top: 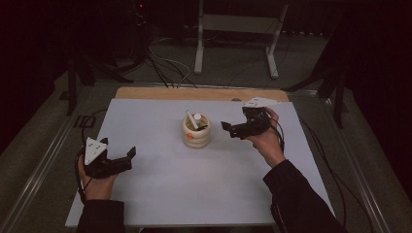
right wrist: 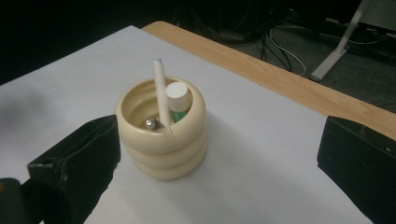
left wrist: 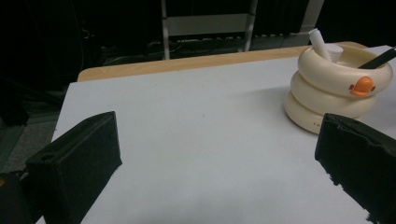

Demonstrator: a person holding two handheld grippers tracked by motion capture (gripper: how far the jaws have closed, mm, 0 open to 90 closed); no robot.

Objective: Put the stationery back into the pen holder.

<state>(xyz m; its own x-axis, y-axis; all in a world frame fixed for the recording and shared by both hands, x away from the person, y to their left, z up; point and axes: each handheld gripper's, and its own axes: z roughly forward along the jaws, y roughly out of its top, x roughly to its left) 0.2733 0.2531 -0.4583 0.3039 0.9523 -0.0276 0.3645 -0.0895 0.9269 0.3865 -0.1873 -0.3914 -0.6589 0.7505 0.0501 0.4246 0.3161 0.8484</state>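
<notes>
The left tongs (top: 127, 156) are held by the person's left hand (top: 97, 184) low over the near left part of the counter (top: 160, 194). The jaws are spread wide and nothing is gripped between them; in the left gripper view, bare white surface is seen between the two black jaws. The tongs are pointed toward the holder (top: 196, 131), which is well apart from them.

The right tongs (top: 228, 128) are held by the right hand (top: 267, 141) above the counter, just to the right of the holder and pointed at it. The jaws are likewise spread wide and nothing is gripped. In the right gripper view, the holder (right wrist: 161, 135) is seen between the jaws but nearer the left one, farther off and not touched by either.

The holder is a cream, ribbed, ring-stacked cup placed upright near the centre of the counter. An orange beak-shaped mark (left wrist: 362, 87) is seen on its side in the left gripper view. Inside it, a white pen (right wrist: 161, 93) is leaned against the rim, a white-capped tube (right wrist: 178, 100) with a green body is stood beside the pen, and a small metal tip (right wrist: 150, 123) is seen low in the cup. A dark pen (left wrist: 378, 59) is seen projecting over the rim in the left gripper view.

The counter is covered by a white sheet; a wooden edge (top: 194, 93) is exposed along the far side.
</notes>
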